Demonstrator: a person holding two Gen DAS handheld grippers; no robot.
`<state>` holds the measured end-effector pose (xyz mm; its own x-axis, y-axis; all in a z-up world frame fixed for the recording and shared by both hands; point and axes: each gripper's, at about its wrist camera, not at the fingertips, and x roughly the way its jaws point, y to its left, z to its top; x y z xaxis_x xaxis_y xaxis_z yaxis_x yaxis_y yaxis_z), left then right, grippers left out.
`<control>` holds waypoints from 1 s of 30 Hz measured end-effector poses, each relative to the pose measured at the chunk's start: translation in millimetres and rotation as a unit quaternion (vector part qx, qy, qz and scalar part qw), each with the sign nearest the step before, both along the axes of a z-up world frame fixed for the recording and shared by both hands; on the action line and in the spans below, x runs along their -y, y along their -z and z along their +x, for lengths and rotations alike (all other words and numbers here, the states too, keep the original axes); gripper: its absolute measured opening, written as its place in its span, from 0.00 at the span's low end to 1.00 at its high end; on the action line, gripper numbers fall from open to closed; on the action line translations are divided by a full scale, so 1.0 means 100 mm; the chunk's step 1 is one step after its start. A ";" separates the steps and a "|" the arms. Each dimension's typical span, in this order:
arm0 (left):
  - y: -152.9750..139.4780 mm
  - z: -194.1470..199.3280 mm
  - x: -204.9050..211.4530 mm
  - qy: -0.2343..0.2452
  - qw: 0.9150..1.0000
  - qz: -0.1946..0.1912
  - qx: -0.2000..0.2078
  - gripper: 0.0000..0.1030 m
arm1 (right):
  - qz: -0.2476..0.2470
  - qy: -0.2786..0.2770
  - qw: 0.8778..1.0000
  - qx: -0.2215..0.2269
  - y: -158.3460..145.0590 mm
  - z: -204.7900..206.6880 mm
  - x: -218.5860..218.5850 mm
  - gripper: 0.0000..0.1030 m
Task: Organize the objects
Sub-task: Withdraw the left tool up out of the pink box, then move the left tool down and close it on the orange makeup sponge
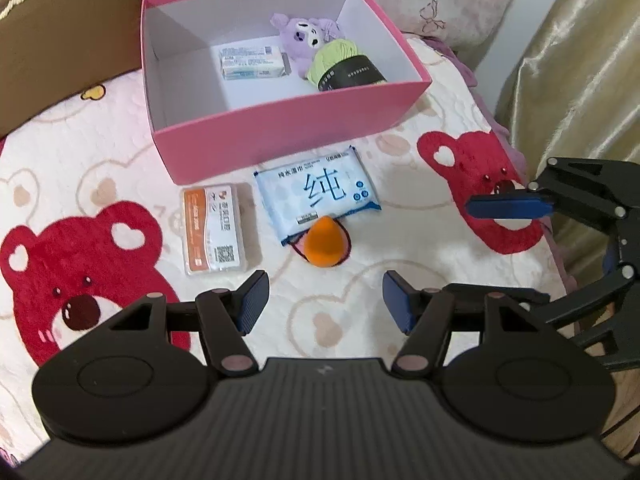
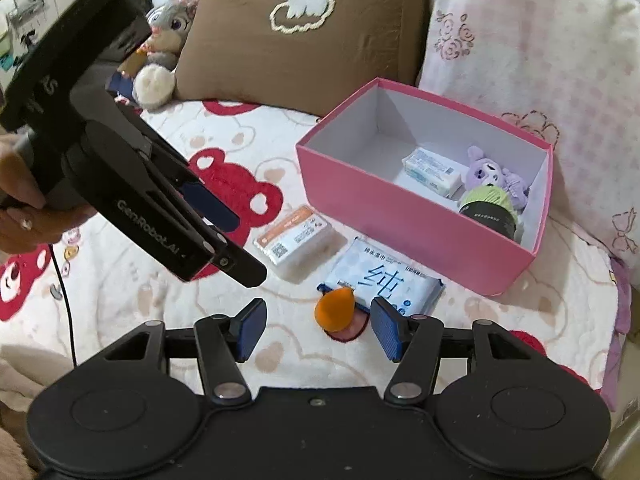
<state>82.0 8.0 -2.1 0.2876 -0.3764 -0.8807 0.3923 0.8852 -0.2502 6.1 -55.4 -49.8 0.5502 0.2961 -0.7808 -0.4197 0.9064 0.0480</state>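
Nearest in the left wrist view: left gripper (image 1: 326, 300), jaws apart, nothing between the blue pads, hanging over the bear-print blanket (image 1: 400, 248). Same in the right wrist view: right gripper (image 2: 319, 329), jaws apart and empty, with its right pad overlapping the near corner of the wipes in the picture; whether touching cannot be told.

Just beyond the left gripper's pads: an orange sponge (image 1: 325, 246), teardrop-shaped, lying on a dark red round pad (image 1: 347, 249) and against the near corner of the wipes pack (image 1: 318, 197). Left of the wipes, just beside them and apart: a small plastic case (image 1: 214, 229) with an orange and white label. All of these out on the blanket, in front of the box.

Further back: a pink box (image 1: 280, 136), open-topped, white inside. Inside, towards its far right part: a tissue pack (image 1: 254, 63), a purple plush (image 1: 305, 36), and a green yarn ball (image 1: 340, 65) with a black band, leaning against the plush.

At the left edge of the right wrist view: a hand (image 2: 24, 200) gripping the left gripper's handle.

Behind the box: a brown pillow (image 2: 304, 32), a pink-checked pillow (image 2: 540, 52), and a grey rabbit plush (image 2: 168, 28) at the far left.
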 end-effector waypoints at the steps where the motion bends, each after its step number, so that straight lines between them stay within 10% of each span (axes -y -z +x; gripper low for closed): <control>1: 0.02 -0.02 -0.01 0.000 1.000 0.000 -0.001 0.60 | 0.001 -0.001 1.000 0.000 0.02 -0.01 -0.01 0.61; 30: 0.84 -0.04 0.08 -0.059 0.993 -0.091 0.057 0.60 | 0.009 -0.012 0.998 0.068 1.15 0.11 -0.09 0.80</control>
<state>78.0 -0.1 -86.4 0.4321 -0.4837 -0.7612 0.3242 0.8709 -0.3694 16.6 -46.0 -165.3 0.6439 0.3241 -0.6930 -0.4450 0.8955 0.0053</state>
